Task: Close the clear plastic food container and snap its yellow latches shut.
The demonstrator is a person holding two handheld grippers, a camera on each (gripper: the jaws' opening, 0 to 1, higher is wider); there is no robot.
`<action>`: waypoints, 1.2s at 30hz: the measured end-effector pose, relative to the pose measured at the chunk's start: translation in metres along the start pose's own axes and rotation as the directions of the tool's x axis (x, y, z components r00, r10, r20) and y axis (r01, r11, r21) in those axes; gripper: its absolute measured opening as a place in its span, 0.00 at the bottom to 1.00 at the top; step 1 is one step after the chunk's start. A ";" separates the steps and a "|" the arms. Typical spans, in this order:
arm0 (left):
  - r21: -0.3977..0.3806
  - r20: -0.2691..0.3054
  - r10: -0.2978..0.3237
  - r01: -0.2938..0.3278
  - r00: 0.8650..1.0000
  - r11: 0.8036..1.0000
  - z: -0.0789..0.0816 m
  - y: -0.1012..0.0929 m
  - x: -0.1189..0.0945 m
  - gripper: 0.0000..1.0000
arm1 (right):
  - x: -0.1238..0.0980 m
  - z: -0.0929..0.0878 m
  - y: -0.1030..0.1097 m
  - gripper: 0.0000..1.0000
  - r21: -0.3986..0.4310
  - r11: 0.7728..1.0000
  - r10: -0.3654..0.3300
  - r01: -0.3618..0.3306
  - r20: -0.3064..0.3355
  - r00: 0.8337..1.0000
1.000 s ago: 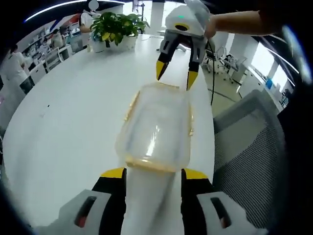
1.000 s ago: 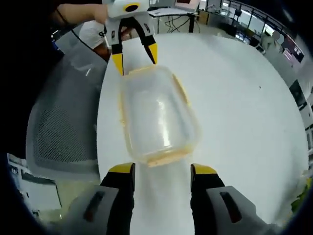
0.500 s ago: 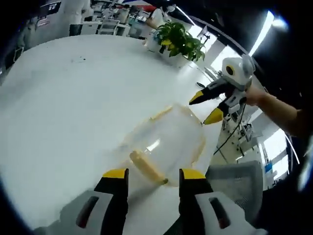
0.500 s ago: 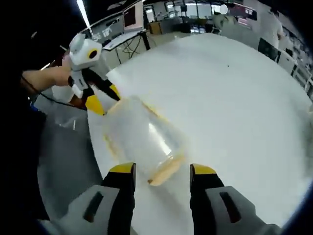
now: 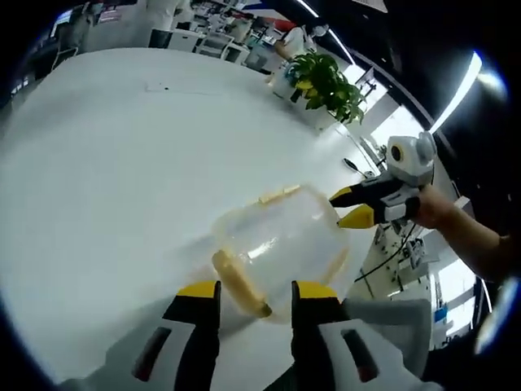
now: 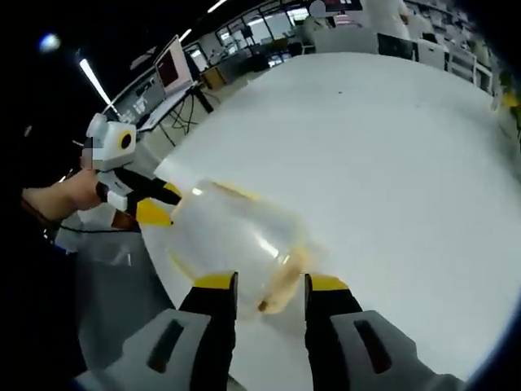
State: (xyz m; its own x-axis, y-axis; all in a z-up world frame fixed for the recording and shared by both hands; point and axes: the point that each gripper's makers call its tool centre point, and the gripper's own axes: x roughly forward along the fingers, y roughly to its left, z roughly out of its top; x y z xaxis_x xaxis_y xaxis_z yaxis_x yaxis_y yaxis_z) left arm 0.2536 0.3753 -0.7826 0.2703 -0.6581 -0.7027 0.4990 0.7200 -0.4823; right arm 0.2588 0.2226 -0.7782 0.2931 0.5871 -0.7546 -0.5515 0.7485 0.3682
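Note:
The clear plastic container (image 5: 281, 240) lies on the white table (image 5: 106, 163) with its lid on. One yellow end latch (image 5: 238, 283) sits between the tips of my left gripper (image 5: 256, 292), whose jaws stand open on either side of it. My right gripper (image 5: 350, 207), held by a hand, has its open yellow tips at the container's far end. In the right gripper view the container (image 6: 228, 232) shows from the other end, its near yellow latch (image 6: 281, 281) lying between the open jaws of my right gripper (image 6: 270, 283). My left gripper (image 6: 159, 204) touches the far end.
A potted green plant (image 5: 326, 81) stands far across the table. A grey mesh chair (image 5: 391, 322) is beside the table edge near the container, and the same chair (image 6: 114, 285) is in the right gripper view. Desks and monitors (image 6: 175, 69) stand beyond the table.
Both views have swung and rolled with the hands. Each gripper has drawn closer to its end of the container, and both pairs of jaws stand a little narrower around the end latches.

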 end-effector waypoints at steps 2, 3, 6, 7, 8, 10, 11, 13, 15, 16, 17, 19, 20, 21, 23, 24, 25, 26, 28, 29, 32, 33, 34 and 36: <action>-0.004 -0.004 0.005 -0.005 1.000 1.000 -0.002 0.001 0.001 0.24 | 0.000 0.001 0.001 0.26 0.014 1.000 -0.005 0.005 0.008 1.000; -0.032 0.002 0.010 -0.010 1.000 0.999 -0.001 0.000 0.002 0.25 | 0.000 0.001 0.002 0.26 0.008 1.000 -0.007 0.007 0.007 1.000; -0.019 0.003 0.020 -0.020 1.000 1.000 -0.001 -0.001 0.003 0.25 | 0.000 0.000 0.001 0.25 0.006 1.000 -0.006 0.006 0.005 1.000; -0.025 0.001 0.025 -0.025 1.000 0.999 0.000 -0.001 0.003 0.25 | 0.000 0.000 0.002 0.24 0.007 1.000 -0.006 0.006 0.005 1.000; -0.018 -0.001 0.027 -0.027 1.000 0.999 -0.001 -0.002 0.003 0.24 | 0.000 -0.001 0.002 0.24 0.011 1.000 -0.008 0.008 0.004 1.000; -0.009 -0.004 0.029 -0.029 1.000 1.000 0.000 -0.002 0.003 0.24 | 0.000 -0.001 0.004 0.23 0.006 1.000 -0.013 0.013 0.003 1.000; -0.008 -0.006 0.027 -0.027 1.000 1.000 -0.001 -0.001 0.003 0.24 | 0.000 -0.001 0.005 0.23 -0.005 1.000 -0.015 0.015 0.001 1.000; -0.007 -0.008 0.022 -0.022 1.000 1.000 -0.001 -0.001 0.003 0.24 | 0.000 -0.001 0.004 0.23 -0.005 1.000 -0.015 0.015 -0.002 1.000; -0.026 -0.004 0.022 -0.022 1.000 0.999 0.000 -0.001 0.004 0.24 | 0.001 -0.002 0.004 0.22 0.002 1.000 -0.014 0.014 -0.003 1.000; -0.031 -0.002 0.026 -0.027 1.000 0.999 0.000 -0.001 0.004 0.24 | 0.001 -0.003 0.005 0.22 -0.012 1.000 -0.015 0.015 0.000 1.000; -0.025 -0.001 0.031 -0.031 1.000 0.999 0.001 -0.001 0.005 0.24 | 0.000 -0.004 0.005 0.22 -0.019 1.000 -0.011 0.011 0.000 1.000; -0.028 0.005 0.035 -0.035 0.999 0.999 0.001 -0.001 0.006 0.23 | -0.002 -0.002 0.007 0.20 0.003 1.000 0.002 -0.002 0.007 1.000; -0.029 0.004 0.028 -0.028 1.000 0.999 0.002 -0.001 0.007 0.23 | -0.002 -0.002 0.007 0.20 0.000 1.000 -0.001 0.001 0.007 1.000; -0.021 -0.006 0.016 -0.016 1.000 1.000 0.002 -0.001 0.007 0.23 | -0.002 -0.001 0.009 0.20 -0.001 1.000 -0.005 0.005 0.006 1.000; -0.042 -0.011 -0.031 0.031 0.999 0.999 0.001 -0.005 0.008 0.21 | -0.001 -0.005 0.010 0.20 -0.001 1.000 -0.012 0.012 -0.014 1.000; -0.031 -0.020 -0.017 0.016 1.000 0.999 -0.001 -0.002 0.007 0.21 | 0.000 -0.006 0.010 0.20 -0.004 1.000 -0.017 0.017 -0.020 1.000; -0.024 -0.018 -0.019 0.019 1.000 1.000 -0.001 -0.001 0.007 0.21 | -0.001 -0.006 0.010 0.20 0.002 1.000 -0.021 0.021 -0.022 1.000; -0.025 -0.017 -0.023 0.022 1.000 0.999 -0.001 0.002 0.006 0.21 | 0.000 -0.007 0.011 0.20 0.010 1.000 -0.021 0.021 -0.023 1.000; -0.034 -0.013 -0.026 0.025 1.000 0.999 0.000 0.005 0.004 0.21 | 0.000 -0.009 0.014 0.20 0.028 0.999 -0.024 0.024 -0.016 1.000; -0.041 -0.010 -0.025 0.024 1.000 0.999 0.001 0.005 0.004 0.21 | 0.000 -0.010 0.014 0.20 0.029 0.999 -0.026 0.027 -0.014 1.000; -0.032 -0.013 -0.024 0.024 1.000 0.999 0.002 0.007 0.004 0.22 | 0.000 -0.011 0.015 0.20 0.050 0.998 -0.034 0.034 -0.012 0.999; -0.031 -0.016 -0.025 0.024 1.000 0.999 0.002 0.007 0.004 0.22 | 0.001 -0.012 0.017 0.20 0.053 0.998 -0.034 0.035 -0.016 0.999; -0.026 -0.022 -0.024 0.023 0.999 0.999 0.003 0.009 0.003 0.22 | 0.001 -0.012 0.018 0.20 0.054 0.998 -0.034 0.035 -0.017 0.999; -0.034 -0.024 -0.021 0.021 0.999 0.999 0.004 0.011 0.002 0.22 | 0.001 -0.016 0.022 0.20 0.063 0.997 -0.034 0.036 -0.025 0.999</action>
State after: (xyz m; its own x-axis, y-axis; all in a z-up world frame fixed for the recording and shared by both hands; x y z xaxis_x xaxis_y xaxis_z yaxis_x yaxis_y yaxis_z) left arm 0.2628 0.3810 -0.7875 0.2401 -0.6679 -0.7044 0.4763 0.7133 -0.5141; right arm 0.2346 0.2352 -0.7791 0.2926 0.5533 -0.7799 -0.4907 0.7869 0.3741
